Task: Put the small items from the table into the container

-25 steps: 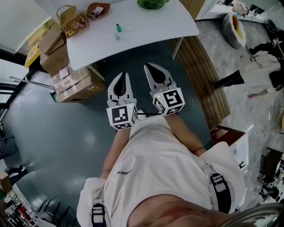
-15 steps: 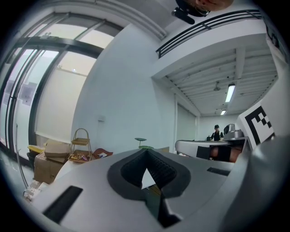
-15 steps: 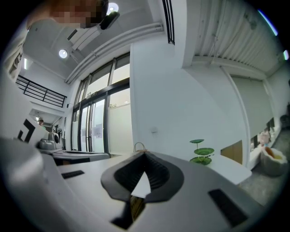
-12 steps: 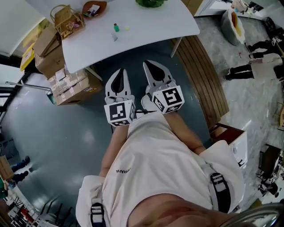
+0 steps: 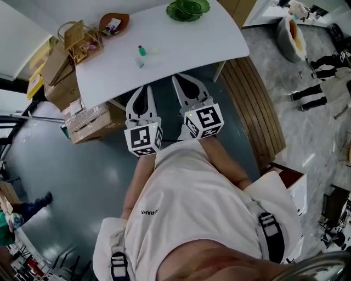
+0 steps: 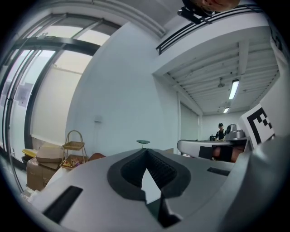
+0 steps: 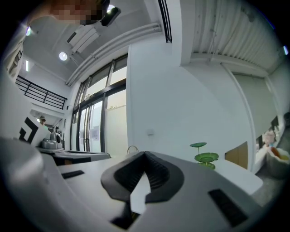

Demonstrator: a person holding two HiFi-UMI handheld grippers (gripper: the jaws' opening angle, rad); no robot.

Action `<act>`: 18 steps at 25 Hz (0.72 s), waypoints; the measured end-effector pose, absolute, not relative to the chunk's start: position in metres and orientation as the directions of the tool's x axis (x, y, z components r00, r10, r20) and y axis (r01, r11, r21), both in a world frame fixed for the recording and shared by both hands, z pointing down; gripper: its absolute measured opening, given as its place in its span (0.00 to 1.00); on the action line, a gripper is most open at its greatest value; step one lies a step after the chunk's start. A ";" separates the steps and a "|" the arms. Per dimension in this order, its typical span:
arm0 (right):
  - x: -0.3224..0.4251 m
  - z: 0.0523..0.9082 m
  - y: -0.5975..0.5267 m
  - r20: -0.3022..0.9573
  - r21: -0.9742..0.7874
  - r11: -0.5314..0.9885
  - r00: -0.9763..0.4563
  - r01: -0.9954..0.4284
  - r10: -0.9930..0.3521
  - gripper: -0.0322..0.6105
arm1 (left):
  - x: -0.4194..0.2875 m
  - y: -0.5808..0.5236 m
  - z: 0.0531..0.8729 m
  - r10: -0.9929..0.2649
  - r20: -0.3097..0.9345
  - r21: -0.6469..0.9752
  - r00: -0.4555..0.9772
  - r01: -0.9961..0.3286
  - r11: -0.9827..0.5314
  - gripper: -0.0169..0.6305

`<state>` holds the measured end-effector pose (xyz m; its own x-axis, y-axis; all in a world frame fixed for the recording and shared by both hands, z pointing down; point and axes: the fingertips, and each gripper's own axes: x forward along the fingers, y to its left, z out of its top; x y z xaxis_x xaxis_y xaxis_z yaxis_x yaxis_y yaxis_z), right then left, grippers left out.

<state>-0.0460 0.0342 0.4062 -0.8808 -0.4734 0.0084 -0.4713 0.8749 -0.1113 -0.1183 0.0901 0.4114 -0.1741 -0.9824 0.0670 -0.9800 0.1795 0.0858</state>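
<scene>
On the white table [image 5: 181, 35] stand a small green bottle with a red cap [image 5: 141, 51], a pale yellow bit [image 5: 155, 51] and a small clear item [image 5: 140, 63]. A brown bowl [image 5: 114, 23] and a wire basket [image 5: 82, 38] sit at the table's left end. A green tiered dish [image 5: 188, 9] stands at its far side. My left gripper [image 5: 144, 89] and right gripper [image 5: 181, 79] are side by side at the table's near edge, pointing level, both shut with nothing in them. The same holds in the gripper views, left gripper [image 6: 146, 151], right gripper [image 7: 145, 154].
Cardboard boxes [image 5: 88, 115] are stacked by the table's left leg, more [image 5: 55, 63] behind them. A slatted wooden strip [image 5: 252, 104] runs along the right. People [image 5: 318, 82] stand on the floor at the far right. The basket [image 6: 74, 152] and green dish [image 7: 206, 157] show ahead.
Both grippers have moved forward toward the table together, and the table now lies closer. Their tips have reached its near edge. The jaws have stayed shut.
</scene>
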 end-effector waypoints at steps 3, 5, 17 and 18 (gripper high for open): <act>-0.052 0.405 0.007 0.004 -0.117 0.879 -0.885 -0.463 -0.465 0.06 | -0.122 0.065 0.408 -0.982 0.063 0.080 -0.178 -0.980 0.183 0.03; -0.059 0.404 -0.008 0.000 -0.115 0.884 -0.890 -0.453 -0.456 0.06 | -0.129 0.049 0.406 -0.981 0.060 0.076 -0.187 -0.979 0.191 0.03; -0.071 0.416 -0.080 0.004 -0.131 0.900 -0.908 -0.415 -0.418 0.06 | -0.141 -0.024 0.413 -0.972 0.068 0.055 -0.227 -0.971 0.231 0.03; -0.072 0.419 -0.083 0.007 -0.132 0.902 -0.910 -0.411 -0.414 0.06 | -0.143 -0.026 0.415 -0.970 0.070 0.058 -0.233 -0.970 0.237 0.03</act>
<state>-0.0717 -0.0830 0.4190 -0.9104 -0.4136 0.0072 -0.4108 0.9021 -0.1322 -0.1426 -0.0262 0.4155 -0.2332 -0.9699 0.0701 -0.9697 0.2373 0.0581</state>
